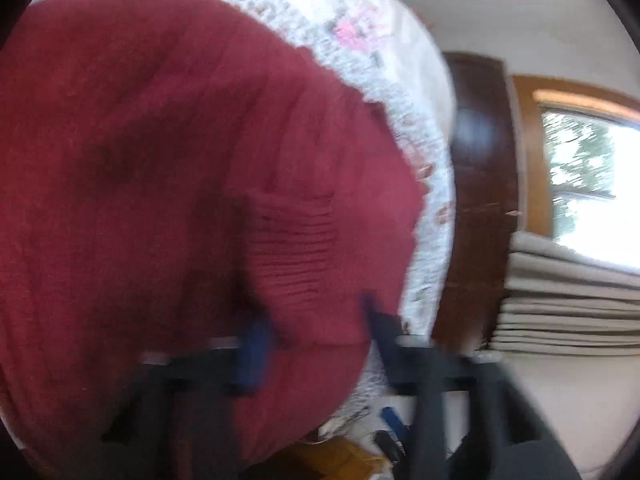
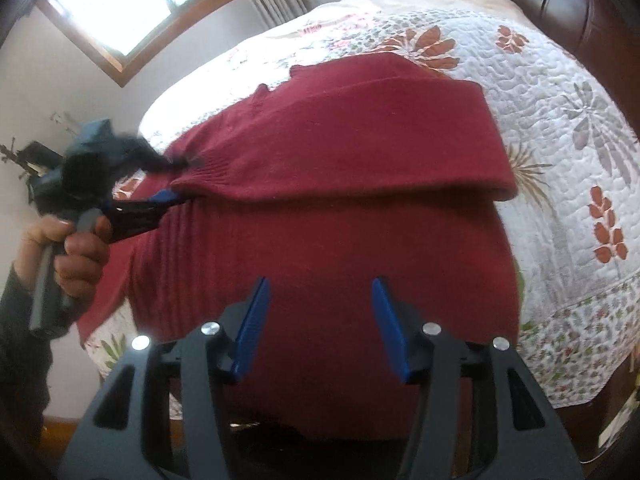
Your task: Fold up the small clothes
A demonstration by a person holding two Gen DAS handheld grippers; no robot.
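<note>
A red sweater (image 2: 320,208) lies on the bed quilt (image 2: 560,168).
The left gripper (image 2: 176,194) pinches the sweater's ribbed cuff (image 2: 212,174). The right gripper (image 2: 320,328) hangs above the sweater, fingers wide apart.

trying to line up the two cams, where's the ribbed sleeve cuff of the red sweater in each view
Left wrist: the ribbed cuff is centre frame, just ahead of the left gripper, motion-blurred.
Right wrist: the cuff is at left of centre, at the tip of the left gripper.
Shared landmark: the floral quilt under the sweater.
</note>
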